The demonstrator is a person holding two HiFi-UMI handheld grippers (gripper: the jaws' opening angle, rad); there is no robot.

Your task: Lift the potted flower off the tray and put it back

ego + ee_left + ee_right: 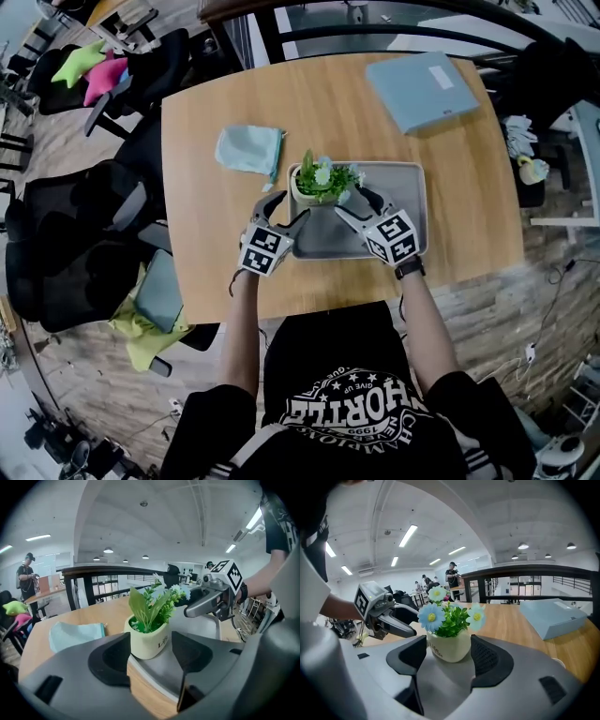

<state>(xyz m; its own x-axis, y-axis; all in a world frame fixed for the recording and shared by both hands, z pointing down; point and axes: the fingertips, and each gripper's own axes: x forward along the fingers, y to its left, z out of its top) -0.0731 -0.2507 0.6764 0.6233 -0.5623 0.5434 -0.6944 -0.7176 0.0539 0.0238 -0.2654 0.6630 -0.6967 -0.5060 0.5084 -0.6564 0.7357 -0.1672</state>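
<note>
The potted flower (317, 186) stands upright at the far left corner of the grey tray (403, 192), which lies on the wooden table (356, 112). Its long axis runs straight up, with the cream pot below and the leaves and pale blue blooms above.

The left gripper (286, 208) comes at it from the near left and the right gripper (356, 202) from the near right. The two converge on the pot from opposite sides and look about equally close.

In each gripper view the pot sits dead ahead, framed in the gap between that gripper's jaws. Both pairs of jaws are spread and neither pinches the pot, so any lift would first need them to close on its sides.

The head view gives the layout, including a light blue cloth (248, 150) just left of the tray and a blue folder (422, 89) well apart at the far right. It hides the pot's wall under the foliage. The gripper views show that wall, its dark lettering, and the opposite gripper just beyond the plant.
</note>
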